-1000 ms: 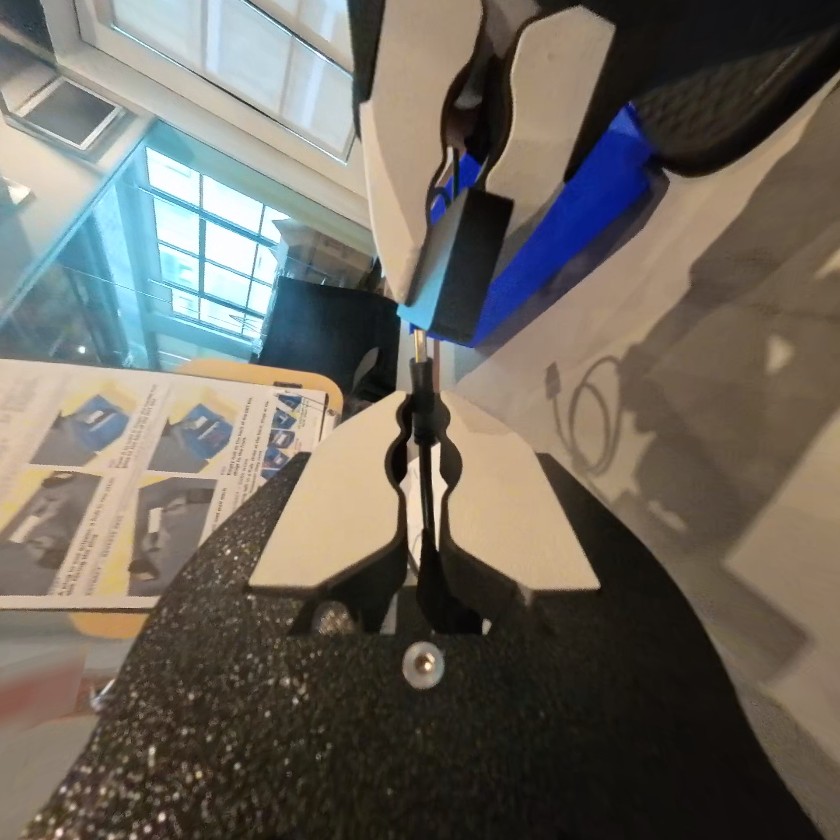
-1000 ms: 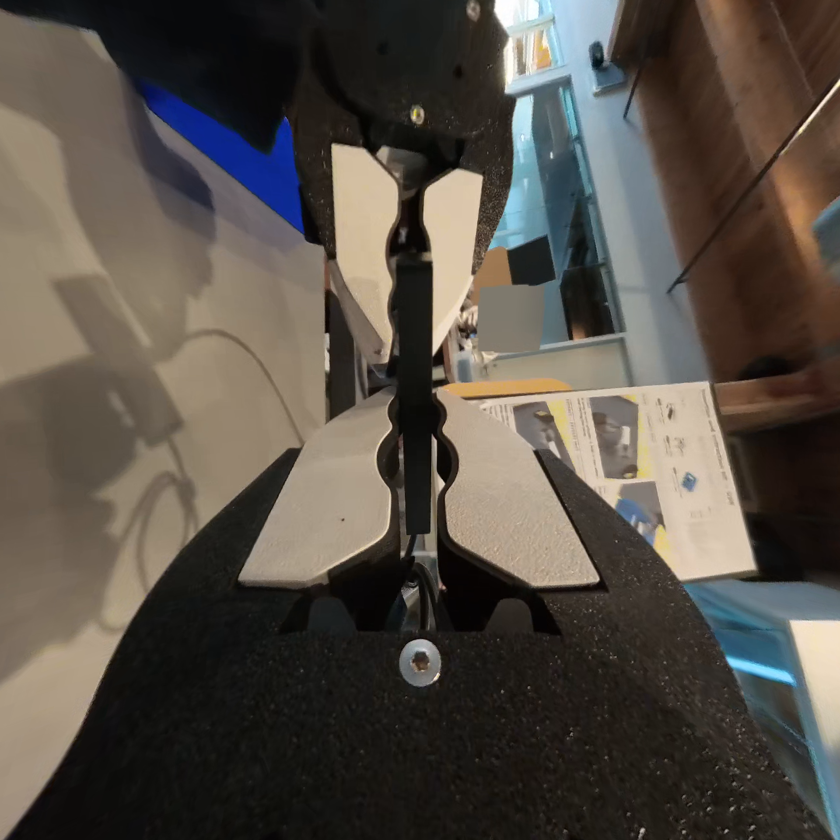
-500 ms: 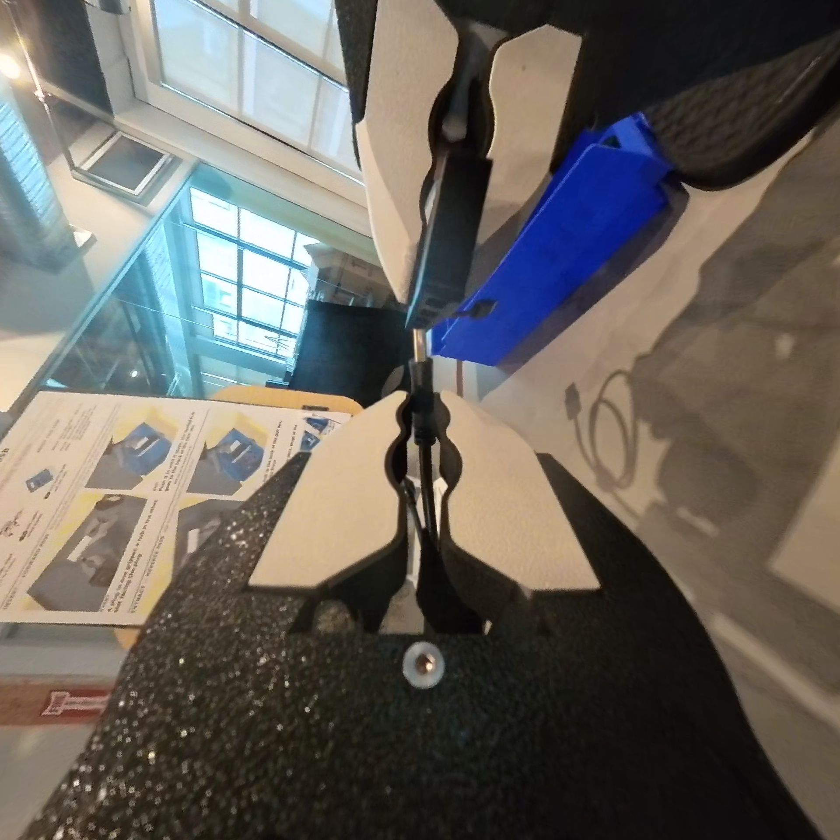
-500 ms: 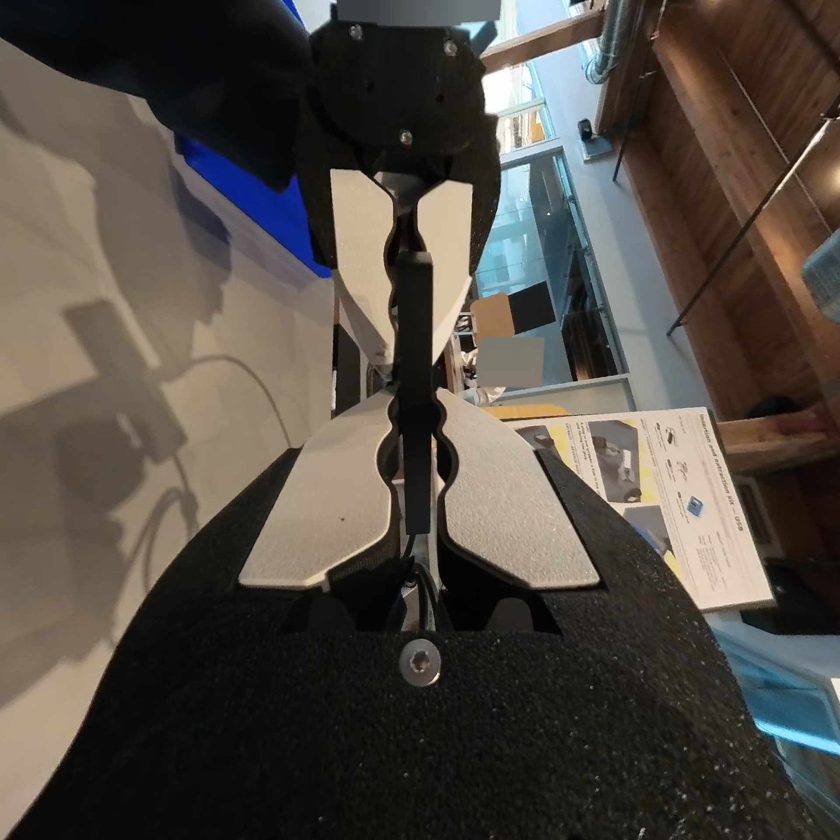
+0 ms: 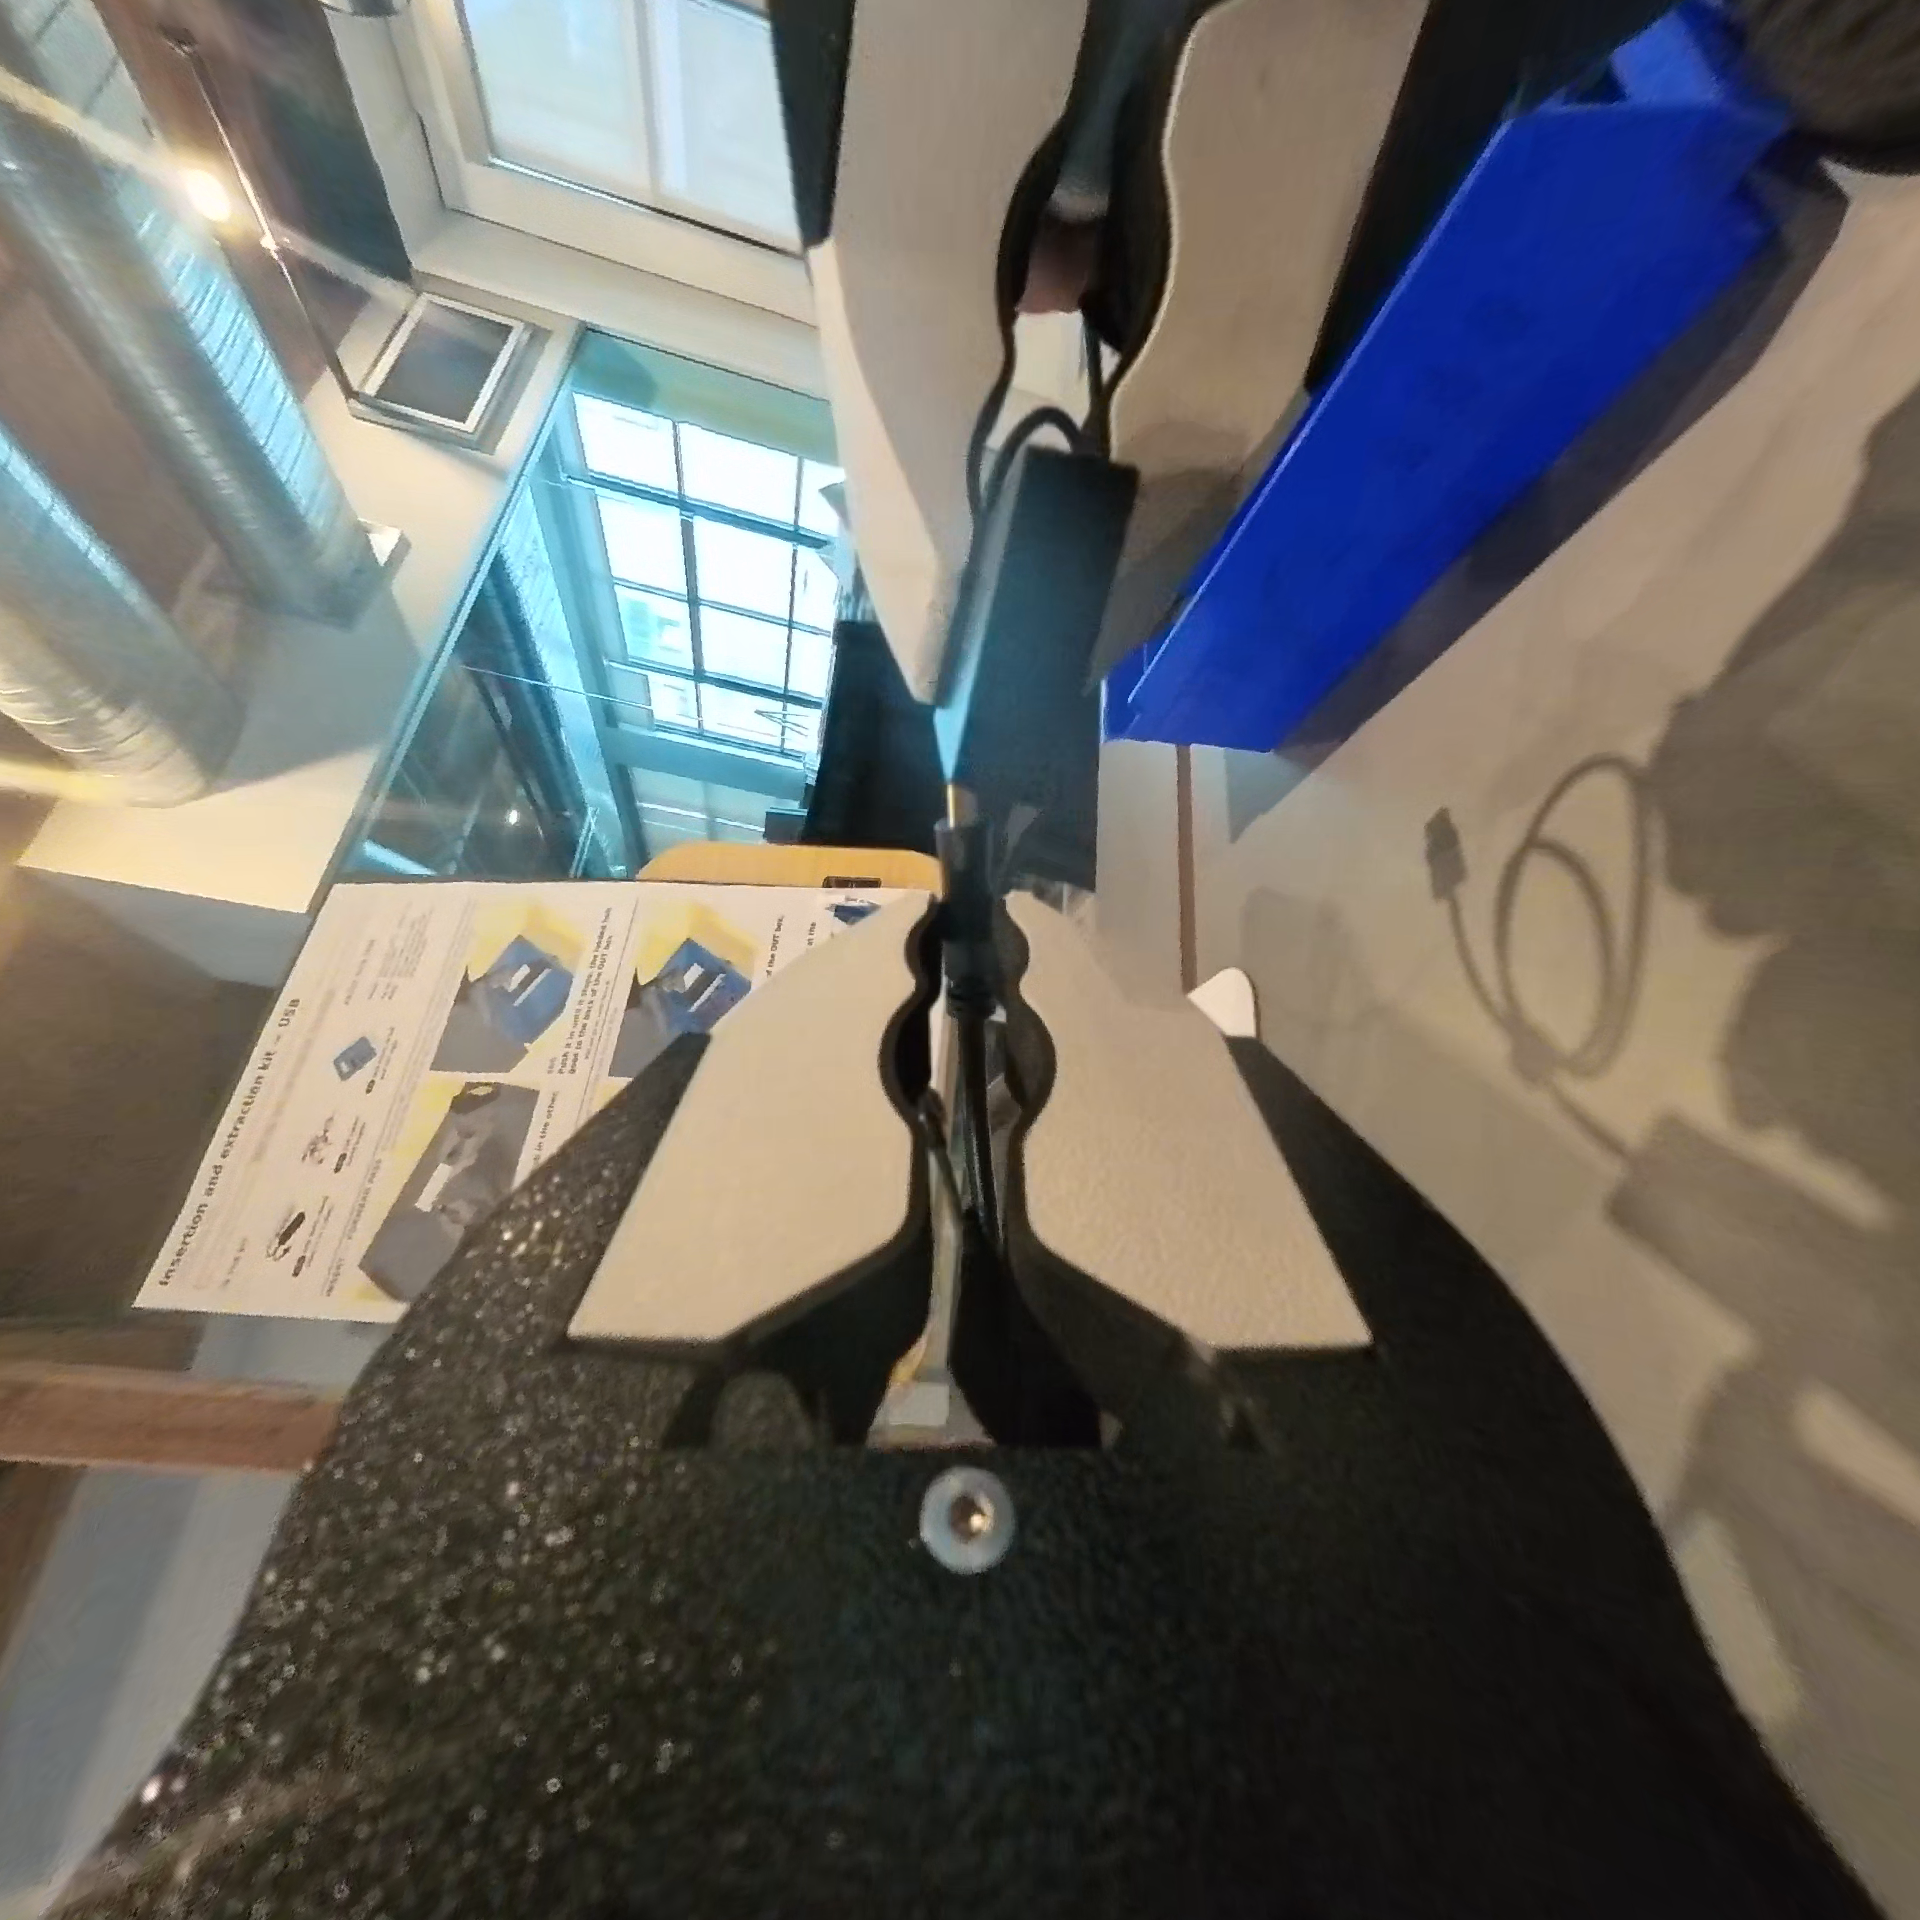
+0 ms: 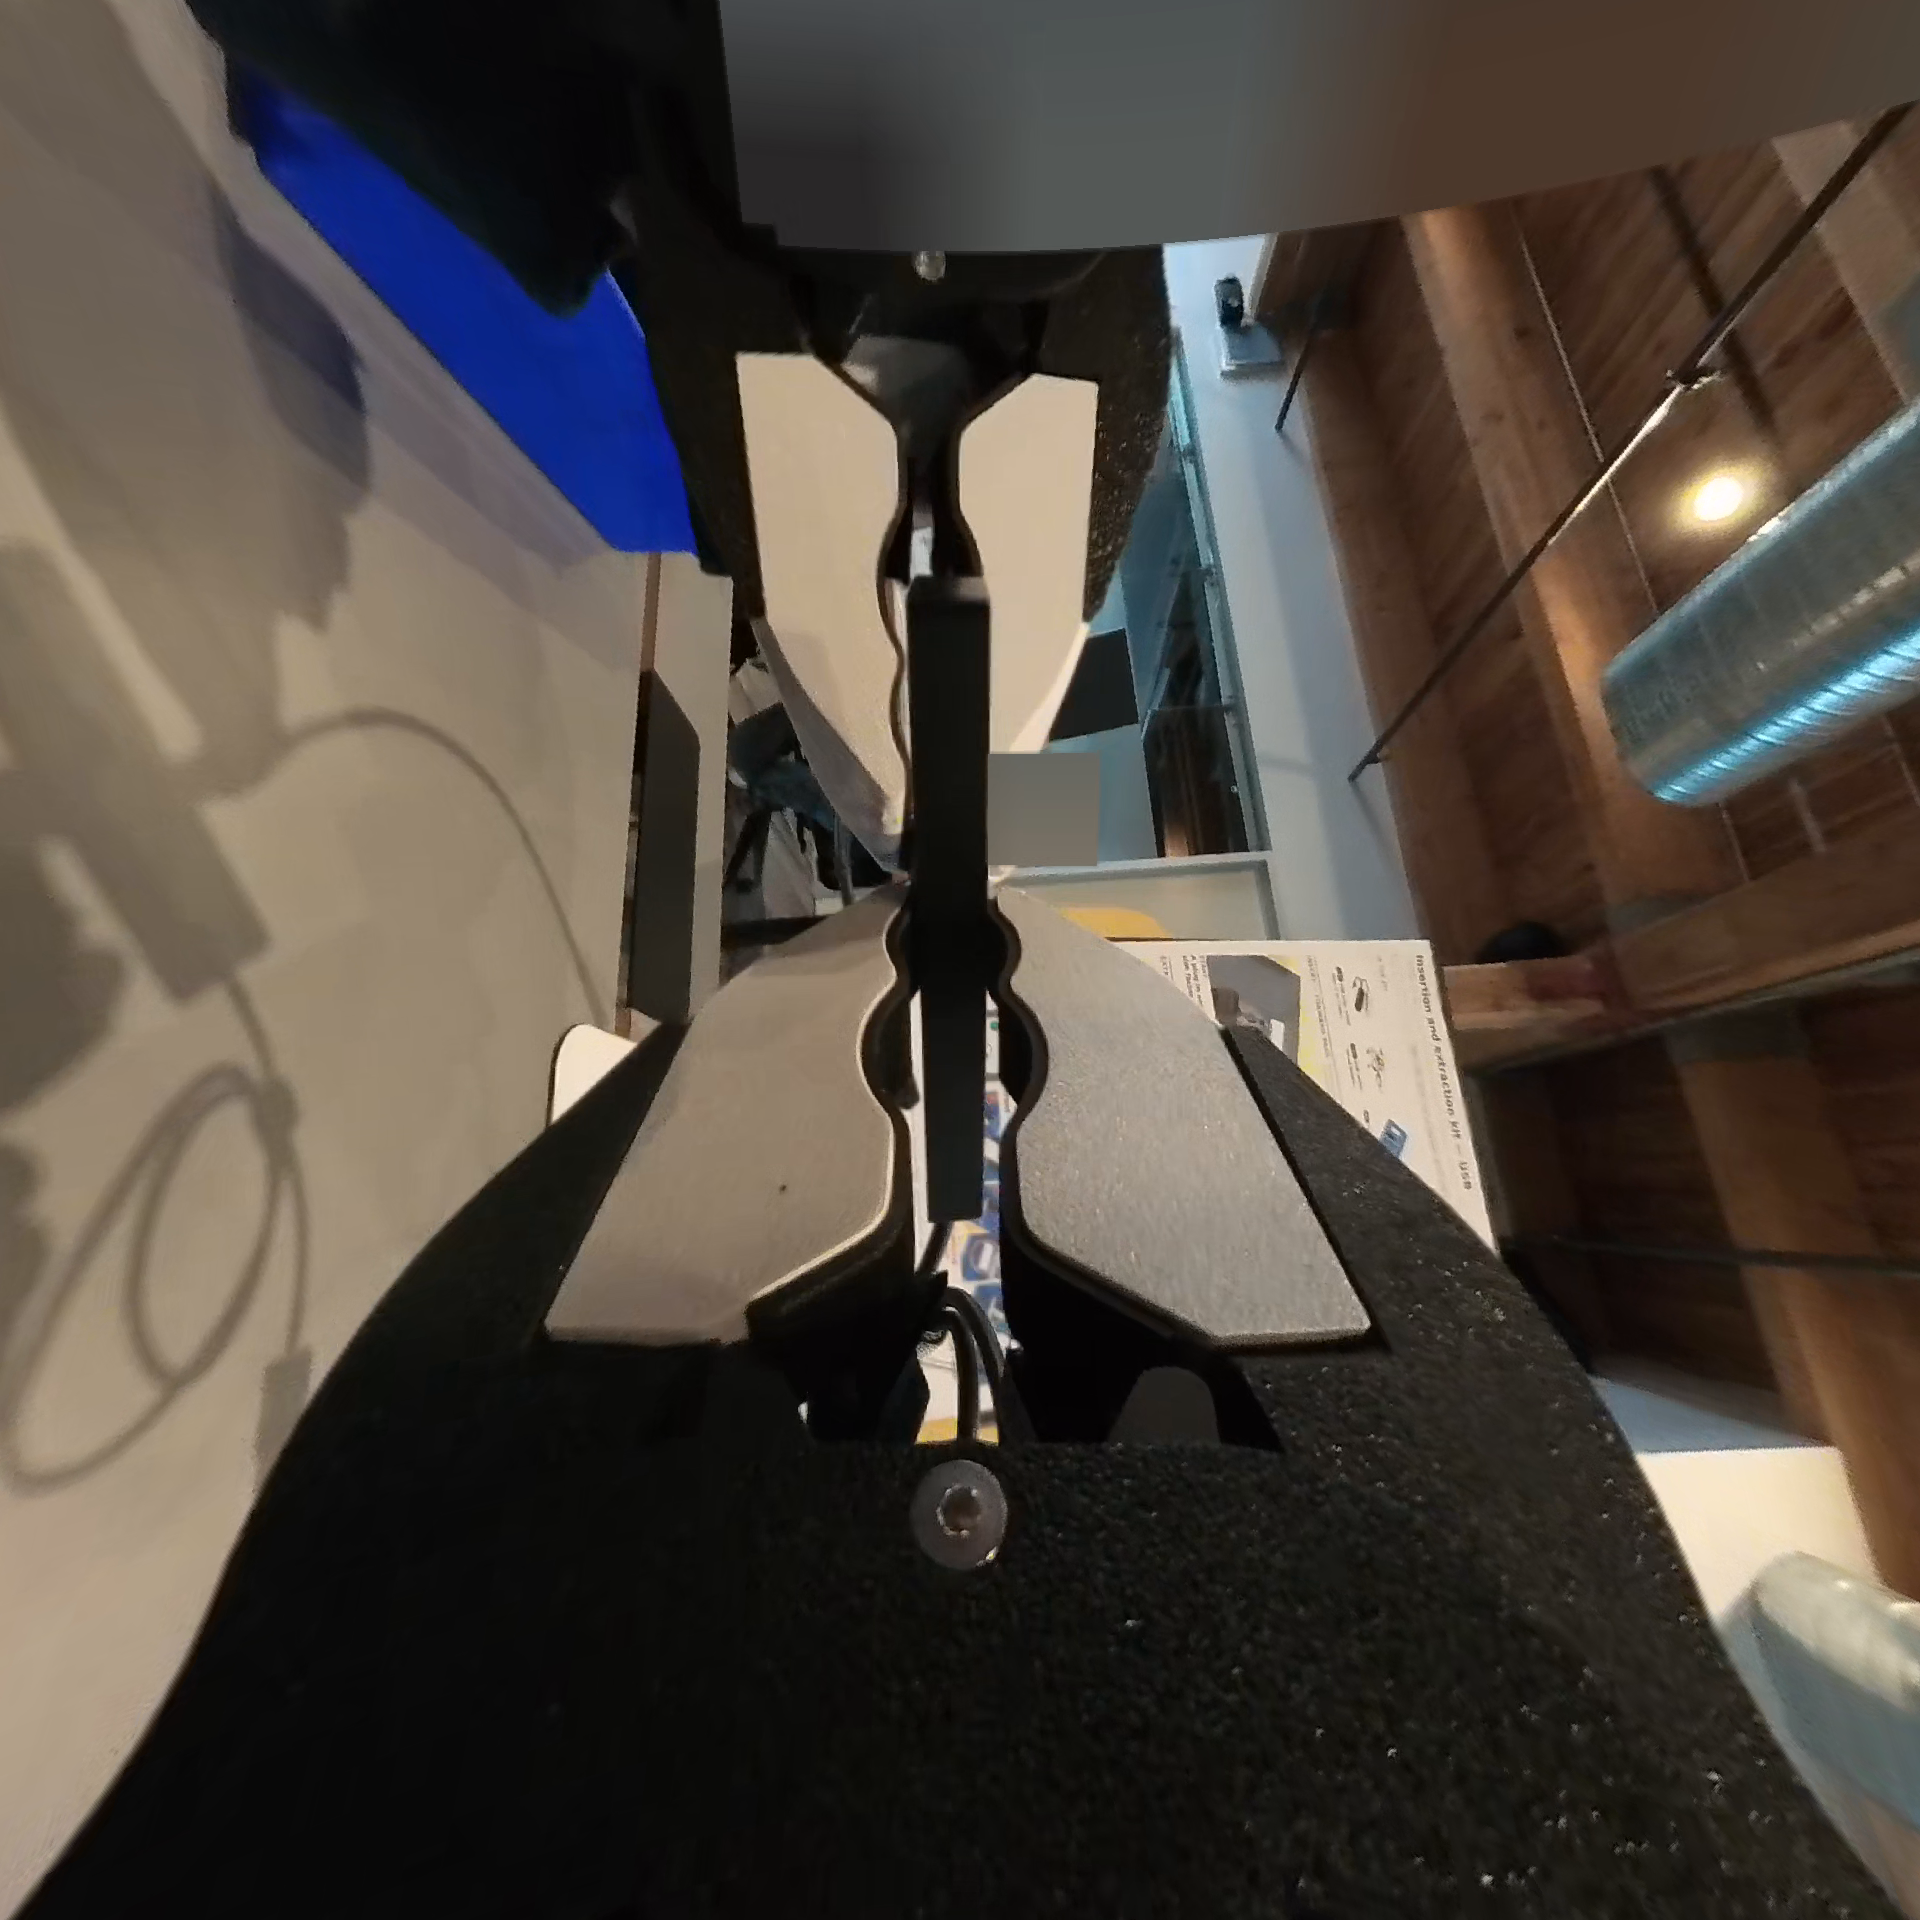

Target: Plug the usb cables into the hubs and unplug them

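My left gripper (image 5: 966, 920) is shut on the black plug (image 5: 964, 883) of a USB cable (image 5: 977, 1122). My right gripper (image 6: 951, 920) is shut on a slim black hub (image 6: 948, 790) and faces the left one tip to tip. In the left wrist view the hub (image 5: 1039, 634) hangs between the right gripper's white fingers (image 5: 883, 468). The plug's metal tip (image 5: 953, 802) is in the hub's end port, with only a short bit of metal showing. In the right wrist view the plug (image 6: 940, 540) sits at the hub's far end.
A blue bin (image 5: 1455, 416) stands on the white table (image 5: 1351, 935); it also shows in the right wrist view (image 6: 457, 343). A coiled grey cable (image 5: 1558, 935) with a second hub (image 5: 1714, 1195) lies on the table. A printed instruction sheet (image 5: 416, 1091) lies beyond the edge.
Both grippers have tilted and drawn closer together, still holding plug and hub. Less of the plug's bare metal tip shows than a second ago.
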